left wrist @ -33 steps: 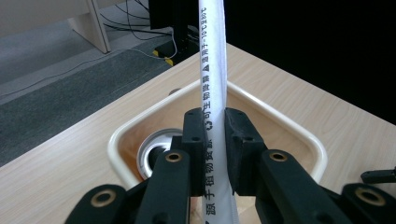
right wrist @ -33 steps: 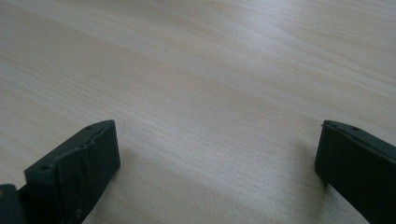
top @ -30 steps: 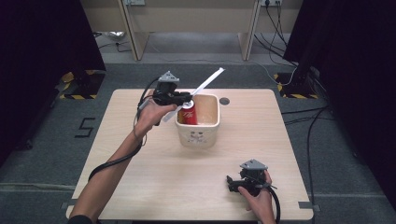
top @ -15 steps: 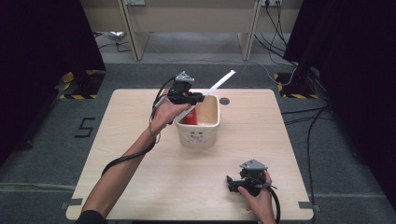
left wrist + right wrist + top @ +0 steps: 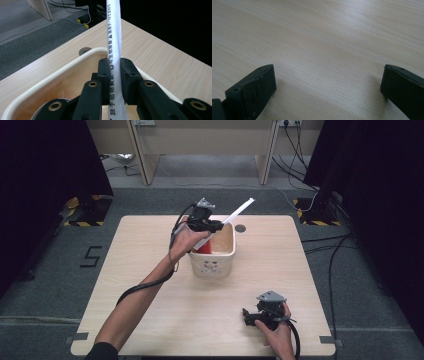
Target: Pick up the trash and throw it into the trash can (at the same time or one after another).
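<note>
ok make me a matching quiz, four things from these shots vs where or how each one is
Things:
1. white stick
2. red can
3. right gripper
4. bin

States:
a. open, low over bare table
b. clamped in the left gripper
c. stands mid-table, cream
d. inside the bin

Pairs: 1-b, 2-d, 3-a, 4-c

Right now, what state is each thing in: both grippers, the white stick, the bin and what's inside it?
Left gripper: shut on the white stick, over the bin.
White stick: held, tilted, its upper end sticking out past the bin's rim.
Bin: upright on the table, open-topped.
Red can: inside the bin, partly hidden.
Right gripper: open, nothing between its jaws, low over the bare table.
</note>
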### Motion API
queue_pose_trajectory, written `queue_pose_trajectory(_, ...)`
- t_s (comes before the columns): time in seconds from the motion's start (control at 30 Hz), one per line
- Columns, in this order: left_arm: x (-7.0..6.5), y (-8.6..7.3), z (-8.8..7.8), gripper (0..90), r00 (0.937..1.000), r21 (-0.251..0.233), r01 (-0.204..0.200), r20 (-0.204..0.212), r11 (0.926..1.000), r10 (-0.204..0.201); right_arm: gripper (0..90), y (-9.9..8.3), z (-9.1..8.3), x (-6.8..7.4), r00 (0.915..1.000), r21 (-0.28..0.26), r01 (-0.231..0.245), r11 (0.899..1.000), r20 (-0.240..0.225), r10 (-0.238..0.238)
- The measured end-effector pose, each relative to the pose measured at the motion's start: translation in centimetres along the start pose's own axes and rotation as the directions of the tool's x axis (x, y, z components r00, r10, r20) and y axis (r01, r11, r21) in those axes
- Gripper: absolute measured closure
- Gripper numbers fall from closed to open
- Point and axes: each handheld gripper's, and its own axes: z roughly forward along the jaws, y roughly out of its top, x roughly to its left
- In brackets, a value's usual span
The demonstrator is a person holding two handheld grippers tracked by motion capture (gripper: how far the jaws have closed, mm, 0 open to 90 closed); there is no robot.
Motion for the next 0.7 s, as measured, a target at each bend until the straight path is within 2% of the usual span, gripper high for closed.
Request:
queue_pose_trajectory(0.43,-0.2,0.0,1.5,78.2,0.9998,0.043,-0.002,-0.018,0.9991,0.002,0.3,0.0,0.0,0.0,1.0,0.0,0.001,1.0,0.0,-0.001)
queue_pose_trajectory(0.7,-0.2,-0.2,2.4,77.8,0.9996,0.091,-0.008,-0.028,0.9958,0.011,0.3,0.0,0.0,0.0,1.0,0.0,0.001,1.0,-0.001,-0.001)
